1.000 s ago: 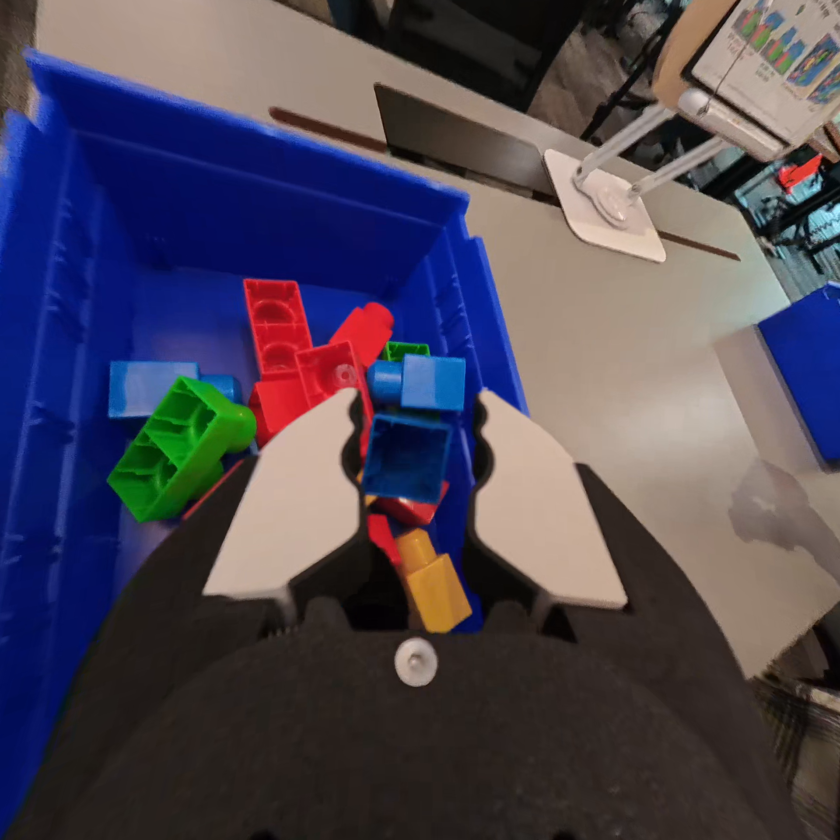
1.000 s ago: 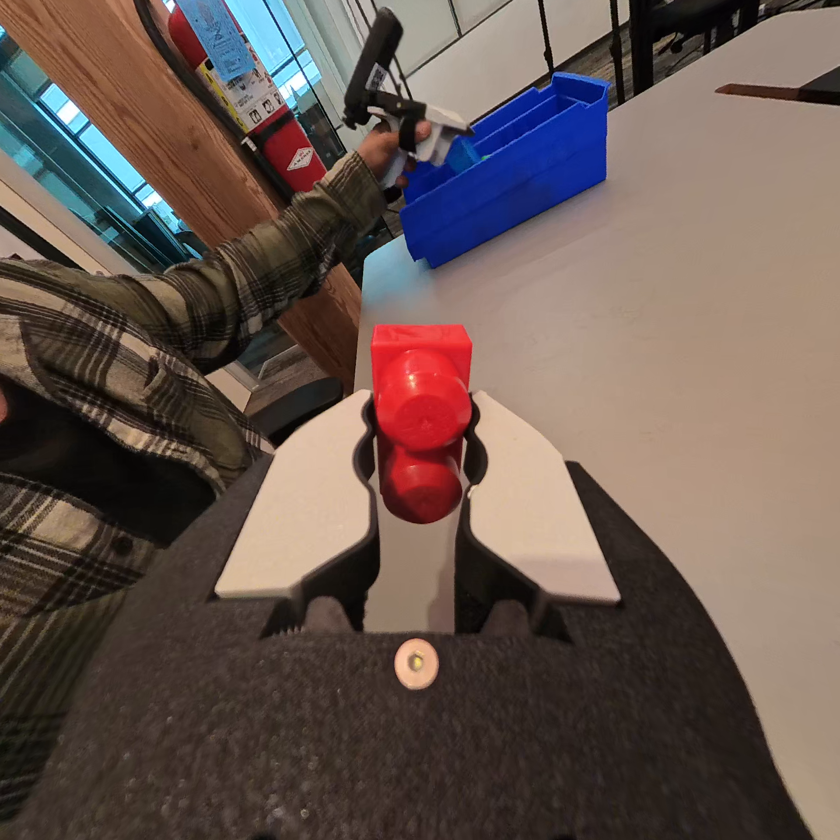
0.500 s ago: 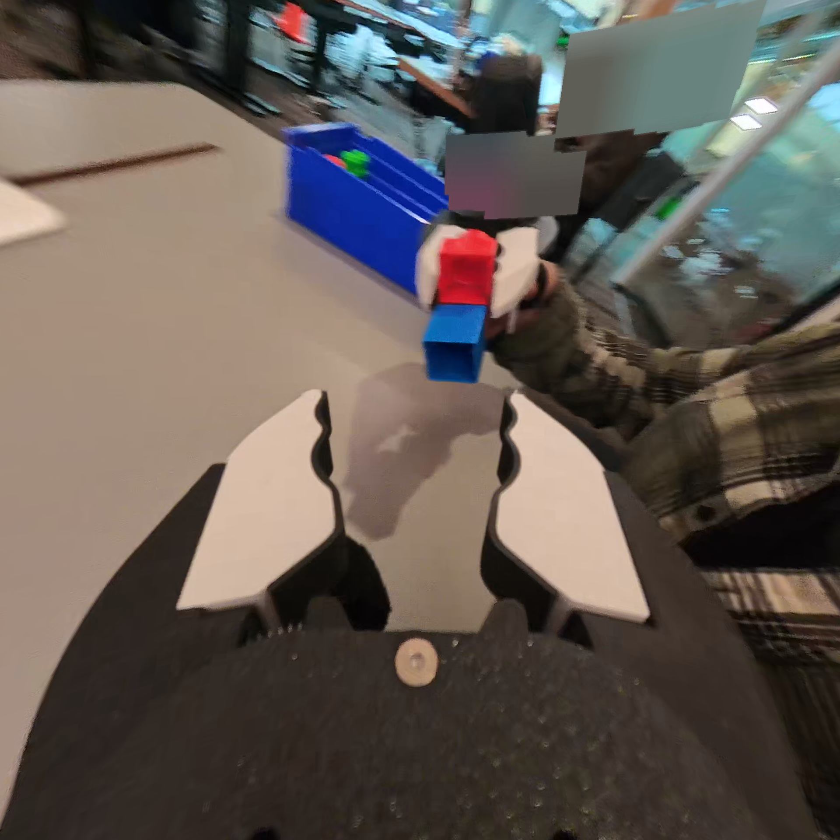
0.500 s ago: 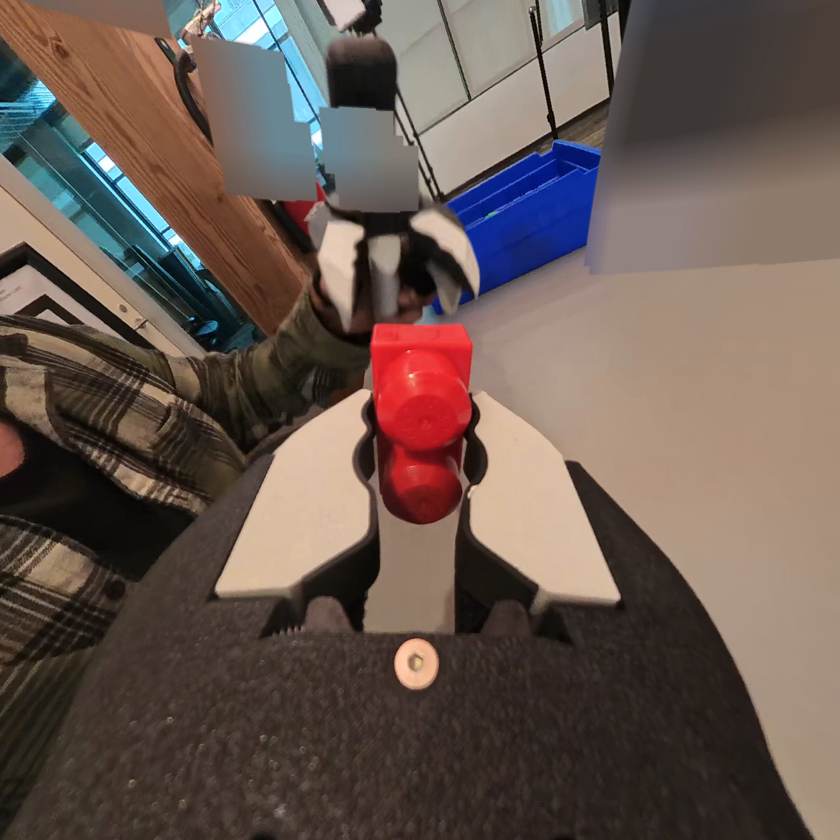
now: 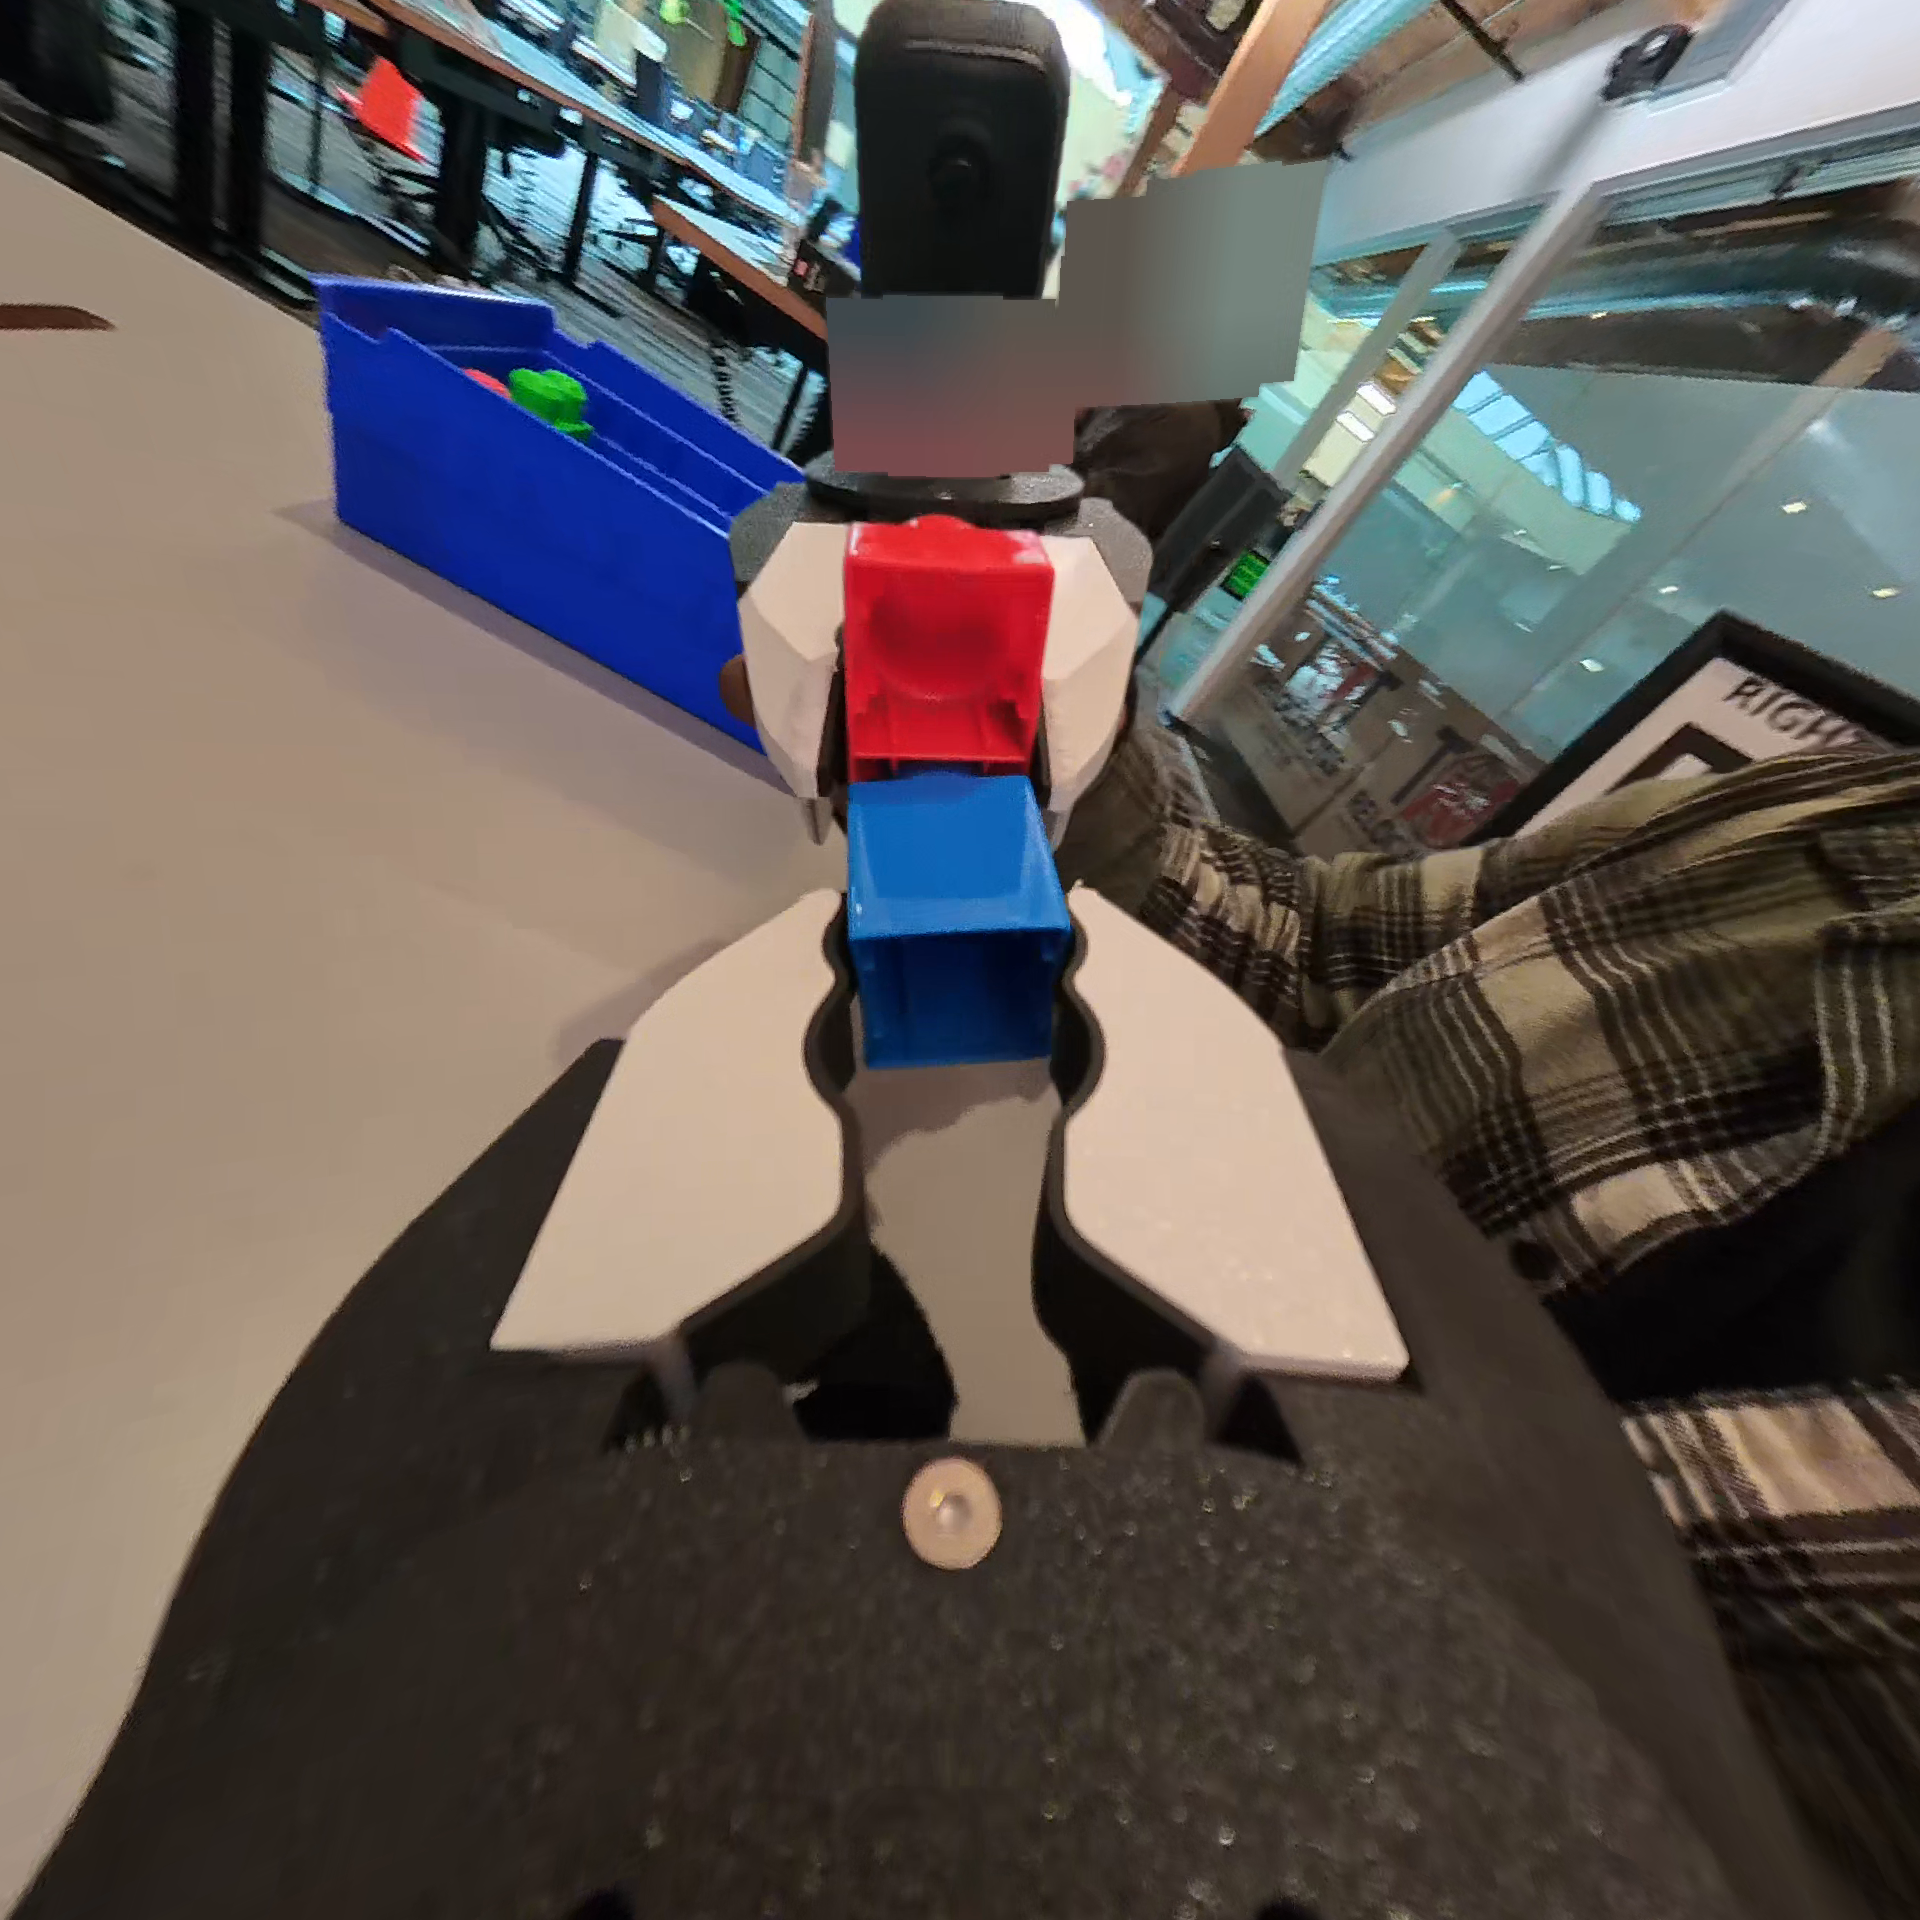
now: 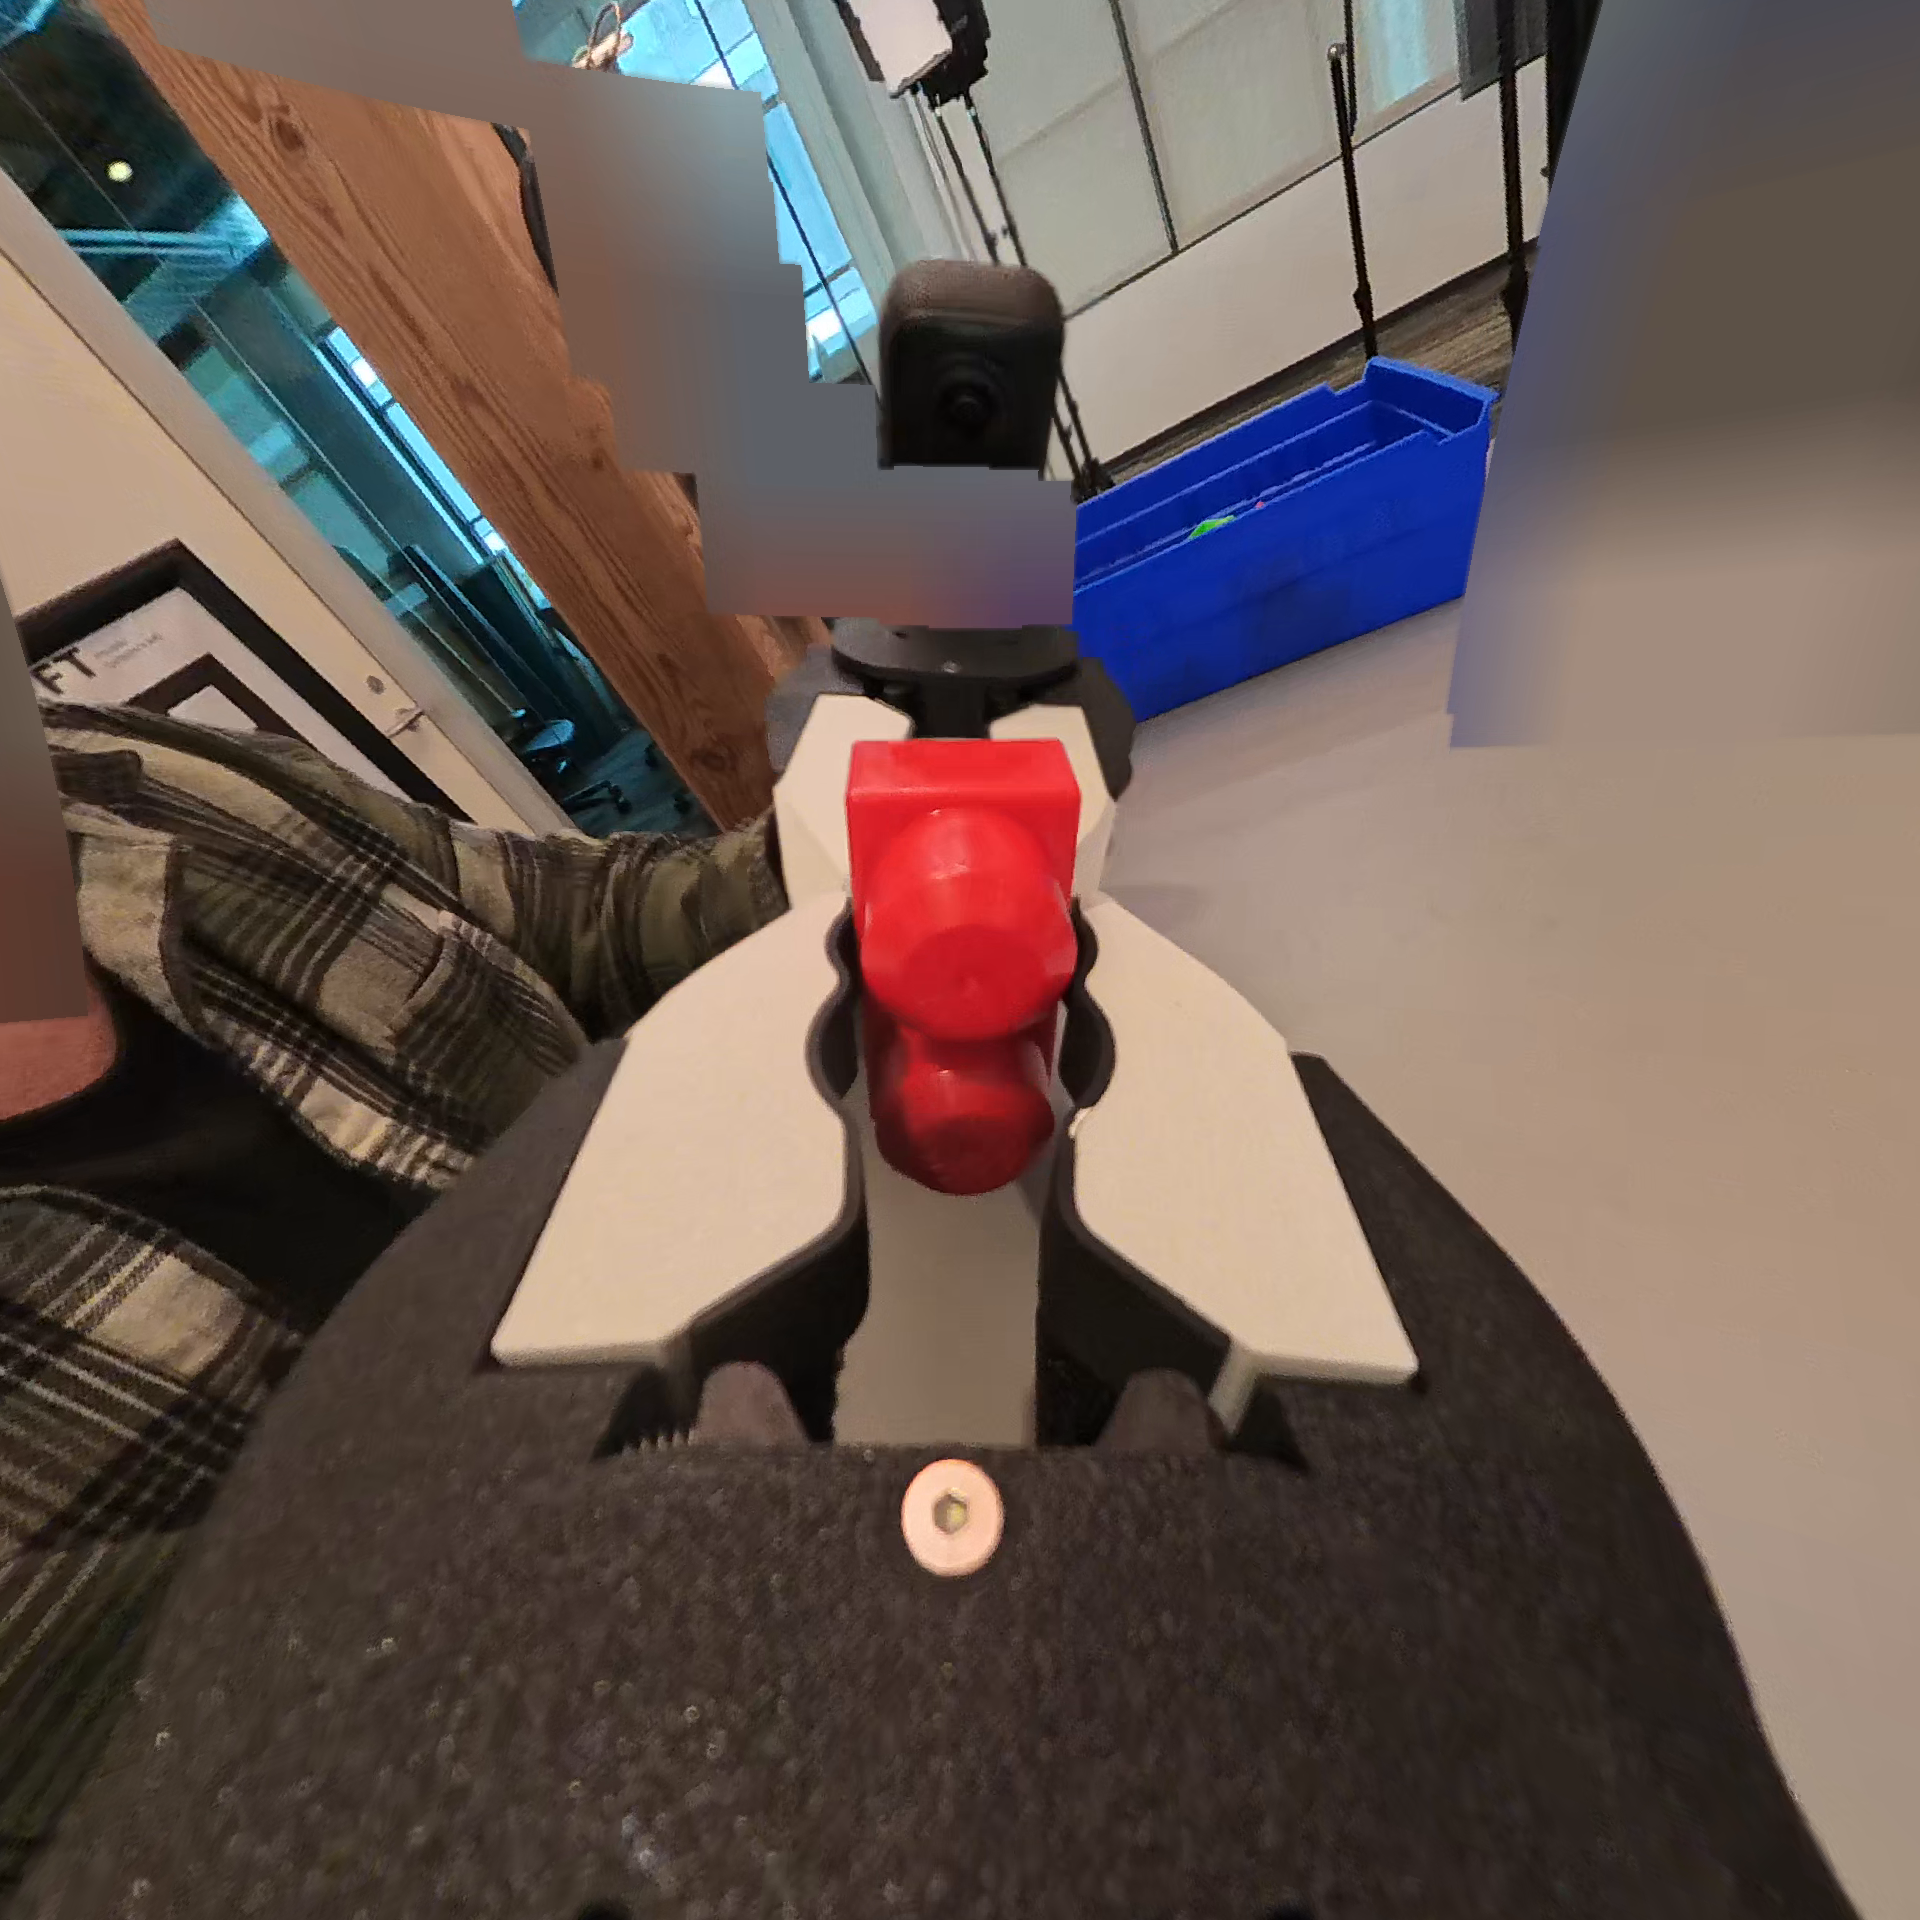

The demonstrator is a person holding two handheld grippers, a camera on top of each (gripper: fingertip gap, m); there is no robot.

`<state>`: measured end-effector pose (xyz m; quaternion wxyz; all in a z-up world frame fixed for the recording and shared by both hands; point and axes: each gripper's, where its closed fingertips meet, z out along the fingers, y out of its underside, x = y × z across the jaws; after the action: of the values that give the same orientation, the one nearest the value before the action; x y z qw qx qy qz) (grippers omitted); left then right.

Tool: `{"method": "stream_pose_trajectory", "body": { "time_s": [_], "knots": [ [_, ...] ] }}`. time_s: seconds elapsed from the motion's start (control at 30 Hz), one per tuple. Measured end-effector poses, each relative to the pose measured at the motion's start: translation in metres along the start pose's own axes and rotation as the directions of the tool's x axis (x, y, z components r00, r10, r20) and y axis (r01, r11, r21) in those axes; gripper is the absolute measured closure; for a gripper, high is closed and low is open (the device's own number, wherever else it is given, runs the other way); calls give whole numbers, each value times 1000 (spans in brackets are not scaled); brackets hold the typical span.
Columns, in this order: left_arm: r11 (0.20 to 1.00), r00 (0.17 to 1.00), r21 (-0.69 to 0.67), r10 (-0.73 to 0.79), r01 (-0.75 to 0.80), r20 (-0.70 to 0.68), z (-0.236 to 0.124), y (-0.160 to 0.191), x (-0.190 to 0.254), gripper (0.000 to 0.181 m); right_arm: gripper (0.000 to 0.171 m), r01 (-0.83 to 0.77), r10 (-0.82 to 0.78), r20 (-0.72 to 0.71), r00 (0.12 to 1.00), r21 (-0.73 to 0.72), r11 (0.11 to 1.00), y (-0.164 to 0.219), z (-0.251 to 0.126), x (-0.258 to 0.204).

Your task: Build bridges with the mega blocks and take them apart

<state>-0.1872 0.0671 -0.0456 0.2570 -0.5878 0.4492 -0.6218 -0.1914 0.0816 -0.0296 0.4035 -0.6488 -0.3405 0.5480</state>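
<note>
In the left wrist view my left gripper [image 5: 951,935] is shut on a blue block [image 5: 951,883], whose hollow underside faces the camera. The blue block sits against the lower part of a red block [image 5: 940,644]. The right gripper [image 5: 940,665] faces mine and holds that red block above the table. In the right wrist view my right gripper [image 6: 956,956] is shut on the red block [image 6: 956,810], its two studs pointing at the camera. The left gripper's fingers [image 6: 805,810] show just behind it. The blue block is hidden there.
A blue bin [image 5: 499,488] holding a green block [image 5: 551,400] stands on the grey table [image 5: 260,831] behind the right gripper. Another blue bin [image 6: 1278,561] stands behind the left gripper. Plaid sleeves [image 5: 1507,987] reach in from the side.
My left gripper swung away from the blue bin to face the right gripper, approached open, and has closed on the blue block. The right gripper kept hold of the red block.
</note>
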Motion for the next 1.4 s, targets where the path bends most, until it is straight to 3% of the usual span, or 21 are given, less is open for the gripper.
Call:
{"method": "stream_pose_trajectory", "body": {
  "time_s": [0.1, 0.17, 0.23, 0.33, 0.4, 0.47, 0.53, 0.7, 0.77, 0.83, 0.9, 0.97, 1.07, 1.2, 1.3, 1.4],
  "knots": [
    [998, 991, 46, 35, -41, 131, -31, -9, -6, 146, 136, 15, -14, -33, 999, 41, 999, -10, -12, 7],
    [993, 978, 115, -2, -22, 209, -78, -21, -14, 146, 136, 15, -9, -79, 997, 83, 996, -16, -33, 14],
    [988, 922, 148, -9, -52, 386, -144, -31, -30, 146, 136, 21, -12, -111, 994, 83, 996, -13, -47, 16],
    [989, 687, 114, -20, -92, 727, -276, -44, -58, 146, 136, 17, -11, -139, 990, 40, 999, 2, -54, 13],
    [993, 518, 110, -77, -33, 852, -362, -43, -70, 145, 136, 4, 0, -135, 991, 30, 1000, 11, -55, 11],
    [989, 413, 141, -142, 34, 900, -425, -32, -82, 145, 136, -2, 6, -134, 991, 32, 999, 16, -54, 11],
    [972, 378, 199, -233, 127, 896, -464, -9, -99, 145, 136, -13, 18, -125, 992, 37, 999, 20, -52, 12],
    [917, 325, 278, -366, 286, 872, -502, 48, -133, 145, 136, -31, 32, -117, 993, 8, 999, 30, -45, 11],
    [907, 345, 294, -391, 302, 853, -503, 57, -139, 144, 136, -33, 30, -126, 992, -19, 999, 35, -44, 11],
    [907, 347, 296, -393, 301, 852, -503, 55, -140, 126, 136, -32, 23, -145, 989, -55, 998, 41, -46, 12],
    [941, 312, 251, -315, 227, 896, -504, 38, -136, 107, 135, -36, 21, -161, 987, -95, 995, 46, -47, 14],
    [977, 313, 164, -200, 136, 929, -486, 7, -125, 103, 136, -35, 3, -188, 982, -167, 985, 54, -46, 19],
    [1000, 490, -20, 7, 21, 872, -388, -35, -100, 109, 136, -11, -60, -201, 978, -336, 942, 69, -41, 22],
    [963, 791, -263, 204, -56, 577, -200, -28, -60, 122, 136, 25, -118, -150, 982, -515, 857, 81, -27, 19],
    [925, 908, -359, 251, -123, 335, -89, 1, -34, 125, 135, 57, -143, -95, 985, -603, 796, 86, -16, 13],
    [907, 954, -389, 242, -159, 175, -28, 23, -18, 129, 135, 81, -156, -63, 986, -634, 769, 83, -8, 7]
  ]
}}
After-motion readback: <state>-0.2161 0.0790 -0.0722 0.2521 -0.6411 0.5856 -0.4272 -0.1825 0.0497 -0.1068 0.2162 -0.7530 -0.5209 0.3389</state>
